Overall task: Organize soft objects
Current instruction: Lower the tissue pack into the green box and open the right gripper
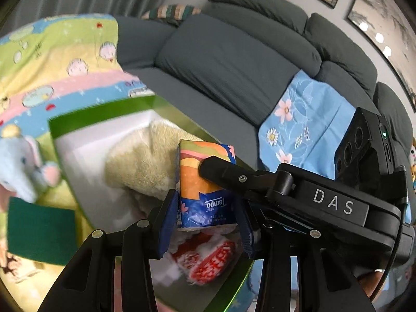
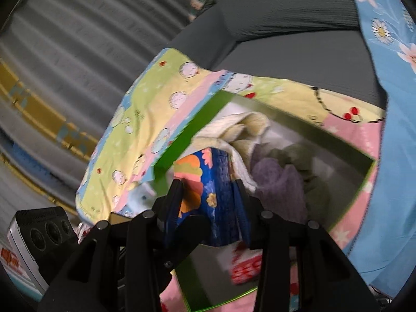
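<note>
Blue-wrapped tissue pack (image 1: 205, 192) pinched by both left gripper (image 1: 206, 218) and right gripper (image 2: 208, 208) above green-rimmed box (image 1: 104, 113); uneven release could tip it outside.

Grey sofa (image 1: 223, 59) beyond the claw, striped cushion (image 1: 171, 13) at its far end. Framed pictures (image 1: 390, 18) on wall, upper right of claw. Grey curtain (image 2: 78, 52) far left of claw.

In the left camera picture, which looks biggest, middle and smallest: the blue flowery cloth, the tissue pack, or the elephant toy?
1. Blue flowered cloth on the sofa.
2. Orange-and-blue tissue pack, though nearness to the camera enlarges it.
3. Pale blue plush elephant, cut off at the edge, so unsure.
</note>
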`<act>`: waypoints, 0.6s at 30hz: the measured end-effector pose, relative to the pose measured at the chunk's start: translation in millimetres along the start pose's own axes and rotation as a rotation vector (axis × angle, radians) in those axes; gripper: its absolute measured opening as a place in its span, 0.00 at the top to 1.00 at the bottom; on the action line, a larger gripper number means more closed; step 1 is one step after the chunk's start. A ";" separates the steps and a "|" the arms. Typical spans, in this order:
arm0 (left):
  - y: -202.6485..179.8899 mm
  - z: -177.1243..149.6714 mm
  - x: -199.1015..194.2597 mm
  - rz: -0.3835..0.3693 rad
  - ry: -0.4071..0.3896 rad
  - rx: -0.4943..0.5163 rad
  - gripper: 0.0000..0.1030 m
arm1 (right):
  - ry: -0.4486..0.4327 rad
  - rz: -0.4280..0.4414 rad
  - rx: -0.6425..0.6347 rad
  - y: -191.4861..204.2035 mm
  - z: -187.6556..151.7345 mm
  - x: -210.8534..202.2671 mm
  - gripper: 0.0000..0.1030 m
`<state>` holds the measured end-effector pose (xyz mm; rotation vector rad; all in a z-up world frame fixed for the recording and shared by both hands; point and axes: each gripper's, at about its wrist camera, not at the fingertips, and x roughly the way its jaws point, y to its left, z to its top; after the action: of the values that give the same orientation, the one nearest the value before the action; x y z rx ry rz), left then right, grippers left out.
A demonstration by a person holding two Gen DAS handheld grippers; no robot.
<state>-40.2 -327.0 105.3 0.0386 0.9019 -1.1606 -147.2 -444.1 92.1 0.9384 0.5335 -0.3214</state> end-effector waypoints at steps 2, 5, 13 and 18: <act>-1.9 0.3 7.5 0.005 0.012 -0.003 0.57 | -0.003 -0.021 0.008 -5.7 1.7 0.3 0.66; -2.3 1.1 9.1 -0.003 0.011 -0.021 0.57 | -0.016 -0.032 0.017 -7.0 3.0 -0.6 0.66; 5.2 0.6 7.2 0.039 0.018 -0.063 0.57 | -0.029 -0.082 -0.011 -4.0 4.3 4.8 0.65; 6.5 -2.3 -5.0 0.052 0.014 -0.070 0.57 | -0.039 -0.103 -0.027 -1.9 4.1 6.6 0.64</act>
<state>-36.9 -319.2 104.3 0.0132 0.9484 -1.0814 -141.5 -448.7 89.0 0.8784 0.5500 -0.4241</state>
